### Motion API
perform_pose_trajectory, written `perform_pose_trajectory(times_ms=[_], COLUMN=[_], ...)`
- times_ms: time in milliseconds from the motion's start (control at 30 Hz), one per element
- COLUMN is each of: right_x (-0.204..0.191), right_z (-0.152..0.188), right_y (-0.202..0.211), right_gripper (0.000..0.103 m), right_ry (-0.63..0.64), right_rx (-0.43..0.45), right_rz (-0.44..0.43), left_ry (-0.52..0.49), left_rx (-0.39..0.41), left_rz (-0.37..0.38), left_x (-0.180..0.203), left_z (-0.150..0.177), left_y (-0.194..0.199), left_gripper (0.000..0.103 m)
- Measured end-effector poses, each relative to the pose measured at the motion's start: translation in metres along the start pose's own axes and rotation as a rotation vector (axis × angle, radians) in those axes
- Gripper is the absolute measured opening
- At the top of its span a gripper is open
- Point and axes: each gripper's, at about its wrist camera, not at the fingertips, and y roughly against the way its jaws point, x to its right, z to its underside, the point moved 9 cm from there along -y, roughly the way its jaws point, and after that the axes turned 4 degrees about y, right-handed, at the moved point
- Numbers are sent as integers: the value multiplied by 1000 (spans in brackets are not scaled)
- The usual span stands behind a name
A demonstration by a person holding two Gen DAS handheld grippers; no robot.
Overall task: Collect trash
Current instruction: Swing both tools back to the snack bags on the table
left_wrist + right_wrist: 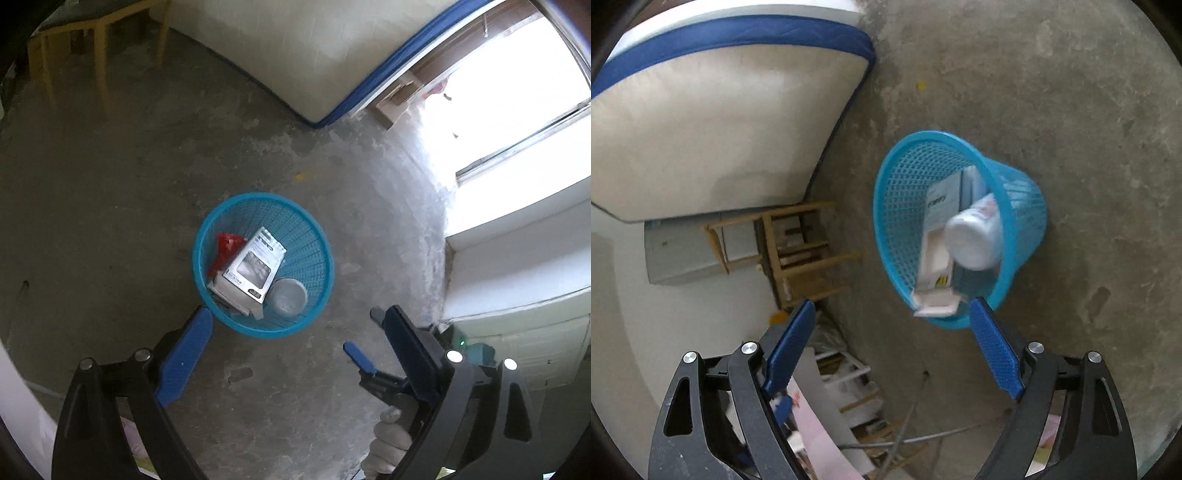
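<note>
A white carton (pixel 251 273), a red wrapper (pixel 223 251) and a white bottle (pixel 975 236) are held in the blue basket (pixel 314 236), just ahead of both claws. The left gripper (pixel 295 325) and right gripper (pixel 892 310) are spread wide, with nothing gripped.

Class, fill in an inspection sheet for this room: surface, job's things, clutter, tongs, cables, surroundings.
Surface: bare concrete floor, stained.
Job's things: blue basket upright, holding a white box, red wrapper, white bottle.
Clutter: papers and boards.
Tongs: left tongs open, empty; right tongs open, empty.
Cables: grey cable on floor.
Surroundings: mattress, wooden stool, window.
</note>
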Motion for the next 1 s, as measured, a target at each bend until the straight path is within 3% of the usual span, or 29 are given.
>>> perform_pose_trajectory(times_ms=[167, 300, 400, 467, 600, 700, 867, 1000], right_x=[-9, -41, -65, -83, -106, -125, -161, -184], right_z=[15, 43, 76, 110, 175, 240, 337, 419], right_y=[28, 63, 83, 94, 89, 74, 56, 43], right_gripper=[82, 82, 82, 82, 82, 82, 82, 82], right_ry=[121, 328, 461, 558, 678, 740, 851, 855], right_rx=[6, 11, -10, -56, -207, -380, -603, -820], right_rz=[27, 46, 29, -3, -65, -104, -194, -284], left_ry=[-62, -96, -118, -133, -111, -58, 133, 306], left_rx=[118, 242, 303, 308, 399, 499, 674, 802], left_rz=[28, 65, 107, 89, -5, -68, -214, -324], left_x=[11, 23, 25, 14, -28, -69, -155, -216], left_z=[3, 17, 50, 77, 130, 174, 268, 343], left_y=[58, 124, 176, 201, 260, 313, 395, 447], left_gripper=[92, 92, 92, 92, 92, 92, 92, 92])
